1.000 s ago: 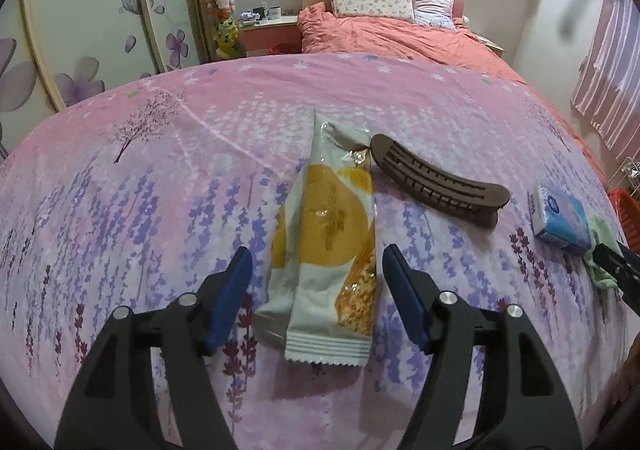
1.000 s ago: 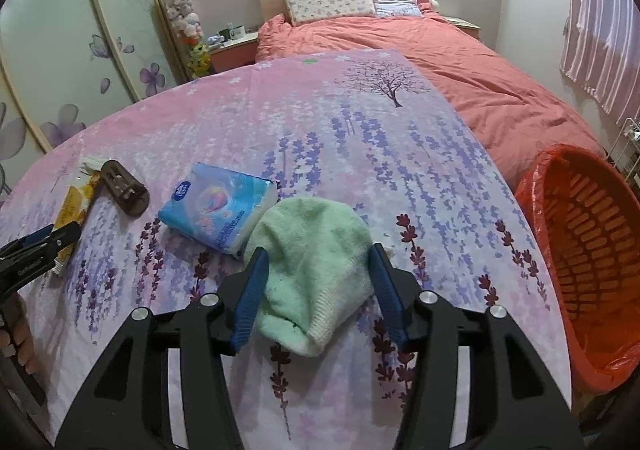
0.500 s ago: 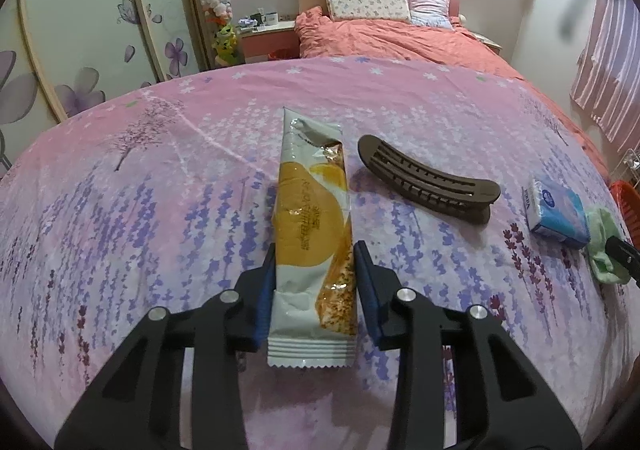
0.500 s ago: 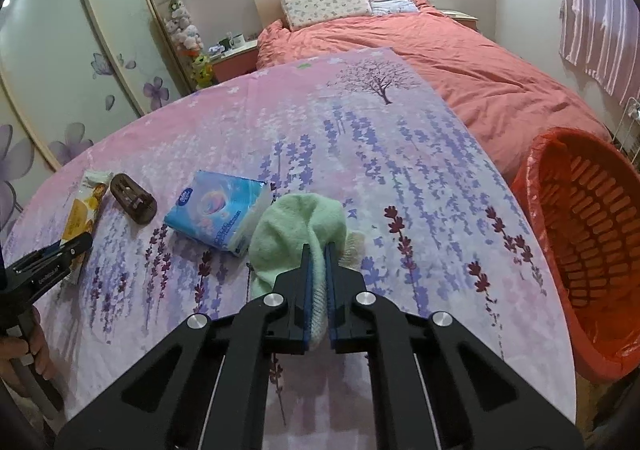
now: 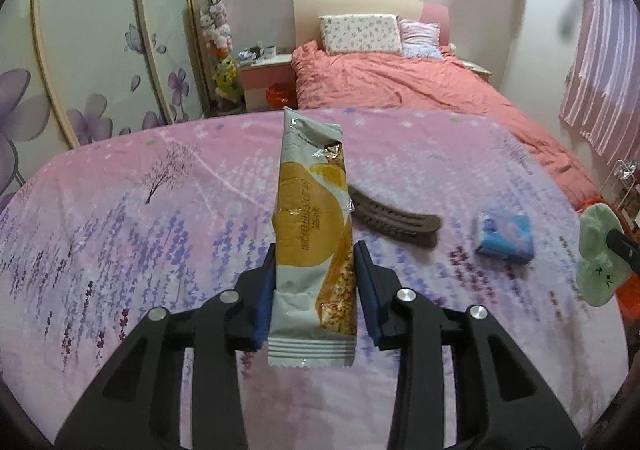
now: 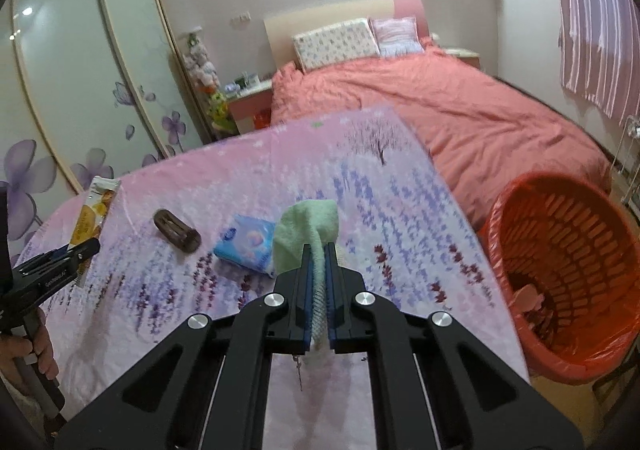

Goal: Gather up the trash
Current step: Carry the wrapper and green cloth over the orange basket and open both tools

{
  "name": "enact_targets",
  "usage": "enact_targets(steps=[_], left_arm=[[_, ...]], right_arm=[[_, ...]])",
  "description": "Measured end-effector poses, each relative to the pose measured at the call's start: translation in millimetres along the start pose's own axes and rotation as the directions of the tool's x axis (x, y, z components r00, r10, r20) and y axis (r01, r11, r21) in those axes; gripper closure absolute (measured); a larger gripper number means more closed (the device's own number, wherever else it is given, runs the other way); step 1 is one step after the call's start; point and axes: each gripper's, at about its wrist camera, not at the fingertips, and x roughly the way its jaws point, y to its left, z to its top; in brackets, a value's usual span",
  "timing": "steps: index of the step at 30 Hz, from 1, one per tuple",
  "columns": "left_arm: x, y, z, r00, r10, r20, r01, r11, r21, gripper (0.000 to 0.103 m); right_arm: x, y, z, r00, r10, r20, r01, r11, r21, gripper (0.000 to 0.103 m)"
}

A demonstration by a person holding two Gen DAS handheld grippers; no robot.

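Observation:
My left gripper point(image 5: 315, 268) is shut on a long white-and-yellow snack wrapper point(image 5: 310, 226), which stands up off the pink flowered cloth point(image 5: 120, 242). The same wrapper point(image 6: 93, 210) shows at the left of the right wrist view, in that gripper point(image 6: 86, 248). My right gripper point(image 6: 319, 250) is shut on a light green cloth point(image 6: 306, 226), lifted above the table. That green cloth point(image 5: 600, 254) also hangs at the right edge of the left wrist view. An orange-red basket point(image 6: 568, 274) with a liner stands on the floor to the right.
A brown hair clip point(image 5: 394, 216) and a blue tissue pack point(image 5: 506, 238) lie on the flowered cloth; the hair clip point(image 6: 176, 230) and tissue pack point(image 6: 248, 244) also appear in the right wrist view. A bed with a coral duvet point(image 6: 440, 110) is behind. A hand point(image 6: 36, 350) holds the left gripper's handle.
Both grippers closed, the left on the wrapper and the right on the green cloth. Both then rose, lifting the wrapper and the cloth off the table.

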Motion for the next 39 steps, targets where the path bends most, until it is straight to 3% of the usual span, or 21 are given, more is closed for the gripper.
enact_targets(steps=[9,20,27,39], left_arm=[[-42,-53,9,0.994,-0.091,0.063,0.086,0.994,0.066,0.066],[-76,-140,15,0.966,-0.243,0.090,0.226,0.960,0.166,0.066],[-82,-210,14,0.934,-0.352,0.066,0.330,0.916,0.228,0.066],[-66,-344,0,0.857,-0.514,-0.034,0.495,0.802,0.334,0.066]], right_arm=[[-54,-9,10,0.985,-0.040,0.166,0.047,0.998,-0.035,0.098],[-94,-57,21,0.957,-0.126,0.260,0.117,0.992,0.049,0.098],[-102,-98,20,0.941,-0.199,0.275,0.175,0.979,0.108,0.098],[-90,-166,20,0.928,-0.253,0.273,0.196,0.956,0.221,0.098]])
